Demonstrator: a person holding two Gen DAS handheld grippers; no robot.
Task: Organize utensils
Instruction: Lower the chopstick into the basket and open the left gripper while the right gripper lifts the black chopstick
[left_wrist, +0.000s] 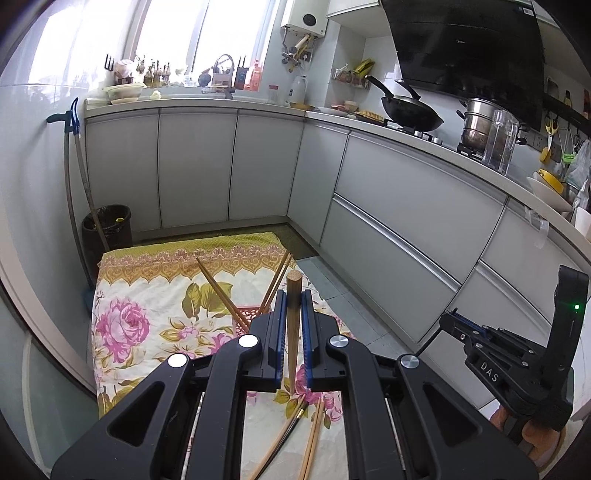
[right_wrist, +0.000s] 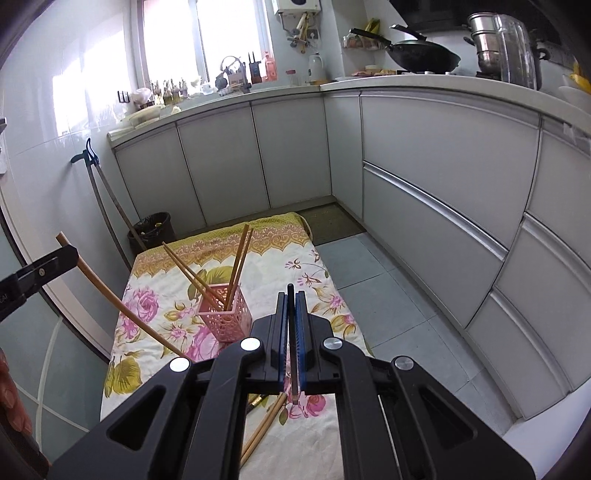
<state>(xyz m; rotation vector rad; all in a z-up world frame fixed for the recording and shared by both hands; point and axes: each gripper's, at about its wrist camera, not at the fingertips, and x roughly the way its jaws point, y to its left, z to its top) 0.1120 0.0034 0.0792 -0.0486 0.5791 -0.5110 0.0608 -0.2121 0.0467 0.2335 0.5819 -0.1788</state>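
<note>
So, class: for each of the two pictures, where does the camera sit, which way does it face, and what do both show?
Left wrist: on the left hand-held gripper, facing the kitchen corner; shut on a wooden chopstick; right hand-held gripper at right.
Right wrist: on the right hand-held gripper, same facing; shut on a dark utensil.
Shared: pink holder, floral cloth.

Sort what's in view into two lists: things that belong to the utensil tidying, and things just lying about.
Job:
- pink perforated plastic holder with four wooden chopsticks
- thick wooden chopstick clamped in the left tool
- thin dark chopstick clamped in the right tool
- loose wooden chopsticks on the floral cloth

Lying about:
- black wok
- steel pot
- dark bin
</note>
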